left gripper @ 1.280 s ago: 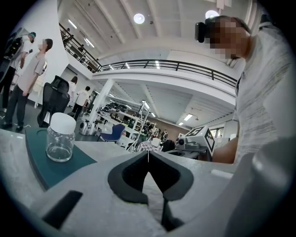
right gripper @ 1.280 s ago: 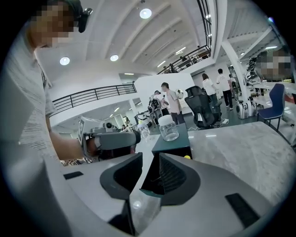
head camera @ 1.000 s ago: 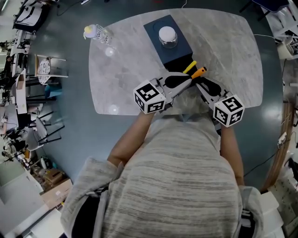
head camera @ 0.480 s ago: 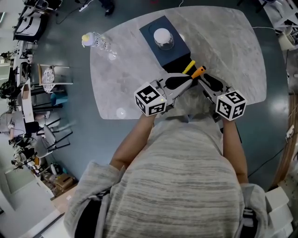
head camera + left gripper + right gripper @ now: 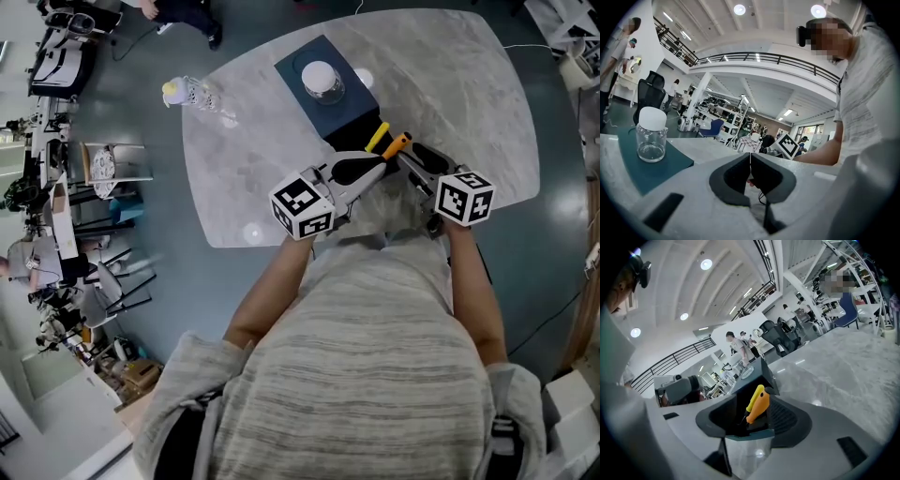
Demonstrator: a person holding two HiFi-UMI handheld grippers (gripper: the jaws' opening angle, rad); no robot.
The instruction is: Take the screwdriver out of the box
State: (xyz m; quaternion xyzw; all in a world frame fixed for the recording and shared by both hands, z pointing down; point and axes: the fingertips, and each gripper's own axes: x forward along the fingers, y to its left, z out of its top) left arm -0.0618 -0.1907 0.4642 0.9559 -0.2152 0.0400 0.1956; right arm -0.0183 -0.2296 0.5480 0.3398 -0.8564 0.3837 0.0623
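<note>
A pale counter [image 5: 469,84] with a grey marbled, glossy top and rounded corners is filling the middle of the head view. A long, flat-topped box [image 5: 298,64] of dark blue-green, matte material is lying on it, its open near end facing the person.

The two tools, grey moulded shells with black padded jaws, are both pointing at that open end. The left tool [image 5: 750,161] is sitting with its smooth black pads pressed fully together, gripping nothing. The right tool [image 5: 757,405] is standing with its ribbed pads wide apart; its jaws have just been opening, and the screwdriver is lying in the gap between them without being squeezed.

A round clear glass jar [image 5: 322,80] with a white domed lid is standing upright on the box top.

The screwdriver [image 5: 397,145], with a smooth, tapered orange handle, is poking out of the box's open end, just beside a slimmer yellow handle [image 5: 377,137].
</note>
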